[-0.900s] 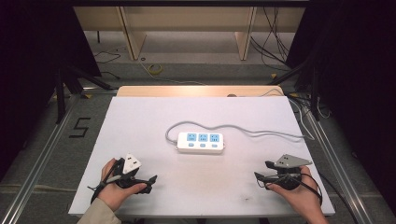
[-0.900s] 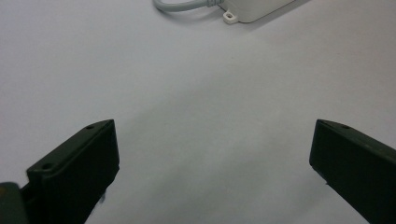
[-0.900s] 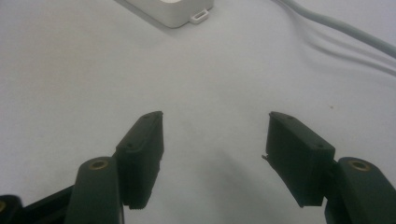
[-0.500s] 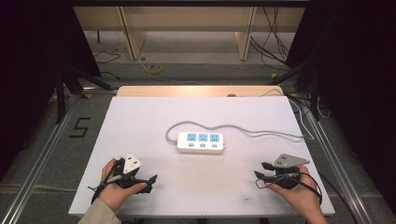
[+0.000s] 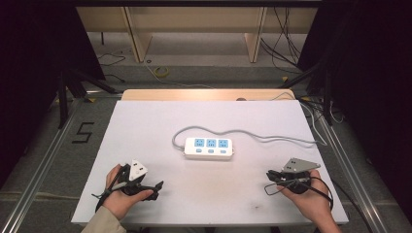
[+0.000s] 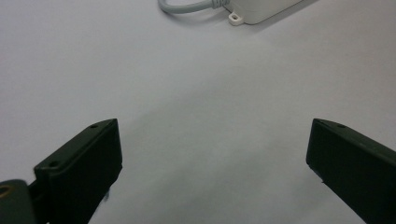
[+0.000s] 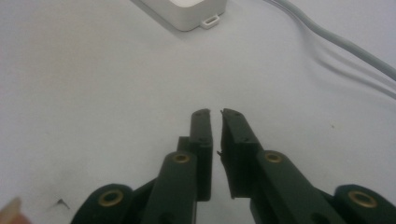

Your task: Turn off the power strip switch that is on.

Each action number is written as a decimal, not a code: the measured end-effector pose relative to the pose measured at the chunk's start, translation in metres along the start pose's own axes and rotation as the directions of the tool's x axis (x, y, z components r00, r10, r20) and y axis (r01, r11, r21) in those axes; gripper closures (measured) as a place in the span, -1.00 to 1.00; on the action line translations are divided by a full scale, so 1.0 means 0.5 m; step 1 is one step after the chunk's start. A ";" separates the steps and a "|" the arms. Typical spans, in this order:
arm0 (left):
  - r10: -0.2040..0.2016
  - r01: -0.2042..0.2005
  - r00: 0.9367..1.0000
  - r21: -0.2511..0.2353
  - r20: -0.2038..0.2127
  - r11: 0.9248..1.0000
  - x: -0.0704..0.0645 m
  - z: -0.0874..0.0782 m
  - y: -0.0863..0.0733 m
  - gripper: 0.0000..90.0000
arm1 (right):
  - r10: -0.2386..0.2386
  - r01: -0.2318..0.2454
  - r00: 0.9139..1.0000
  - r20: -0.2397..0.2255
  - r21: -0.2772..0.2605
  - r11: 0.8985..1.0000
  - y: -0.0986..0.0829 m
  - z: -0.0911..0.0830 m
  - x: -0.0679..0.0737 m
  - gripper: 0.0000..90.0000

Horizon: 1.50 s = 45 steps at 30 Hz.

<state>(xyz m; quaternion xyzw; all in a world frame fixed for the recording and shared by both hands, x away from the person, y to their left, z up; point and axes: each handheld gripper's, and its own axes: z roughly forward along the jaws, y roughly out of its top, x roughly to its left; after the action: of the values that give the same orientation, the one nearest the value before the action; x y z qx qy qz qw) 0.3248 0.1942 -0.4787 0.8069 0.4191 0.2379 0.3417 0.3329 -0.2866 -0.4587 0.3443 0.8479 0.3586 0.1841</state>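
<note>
high view puts your left gripper (image 5: 154,187) with jaws wide and your right gripper (image 5: 270,176) with jaws nearly together near the white table's (image 5: 145,126) front edge, open surface between them; the white three-socket power strip (image 5: 209,148) lies mid-table, well apart.

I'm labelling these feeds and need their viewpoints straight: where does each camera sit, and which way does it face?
High view: above the person's side, looking forward and down on the white table; both hands show, with left tool and right tool.
Left gripper view: rides the left tool, jaws wide apart, facing the power strip.
Right gripper view: rides the right tool, jaws nearly together, facing the same strip.
All three share the strip and its grey cable.
</note>
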 end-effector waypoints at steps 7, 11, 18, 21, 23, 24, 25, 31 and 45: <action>-0.002 0.002 1.000 -0.001 -0.006 1.000 -0.002 -0.001 0.001 -0.91 | 0.001 -0.001 1.000 0.008 0.018 1.000 0.007 0.003 -0.001 1.00; -0.003 0.003 1.000 0.004 -0.005 1.000 -0.002 -0.001 0.001 -0.90 | 0.004 -0.004 1.000 0.007 0.018 1.000 0.012 0.003 -0.002 1.00; -0.008 0.008 1.000 -0.001 -0.005 1.000 -0.003 0.001 0.002 -0.90 | 0.012 -0.012 1.000 0.003 0.020 1.000 0.020 0.006 -0.004 1.00; -0.007 0.007 1.000 -0.003 -0.006 1.000 -0.004 0.001 0.002 -0.90 | 0.014 -0.014 1.000 0.003 0.019 1.000 0.024 0.007 -0.004 1.00; -0.002 0.002 1.000 0.001 -0.006 1.000 -0.004 0.001 0.002 -0.90 | 0.017 -0.017 1.000 0.002 0.023 1.000 0.026 0.007 -0.004 1.00; -0.002 0.002 1.000 0.001 -0.006 1.000 -0.004 0.001 0.002 -0.90 | 0.017 -0.017 1.000 0.002 0.023 1.000 0.026 0.007 -0.004 1.00; 0.001 -0.001 1.000 0.001 -0.007 1.000 -0.004 0.001 0.002 -0.89 | 0.017 -0.017 1.000 0.001 0.025 1.000 0.029 0.009 -0.004 1.00; 0.002 -0.002 1.000 0.000 -0.010 1.000 -0.005 0.000 0.003 -0.89 | 0.016 -0.016 1.000 -0.003 0.034 0.999 0.034 0.013 -0.003 1.00; 0.004 -0.004 1.000 0.000 -0.010 1.000 -0.007 0.000 0.003 -0.89 | 0.023 -0.023 1.000 -0.004 0.046 0.999 0.047 0.019 -0.004 1.00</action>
<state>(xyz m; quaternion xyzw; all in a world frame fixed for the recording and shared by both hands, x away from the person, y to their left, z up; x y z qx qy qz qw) 0.3238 0.1908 -0.4779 0.8066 0.4191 0.2427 0.3390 0.3500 -0.2715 -0.4478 0.3573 0.8523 0.3421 0.1700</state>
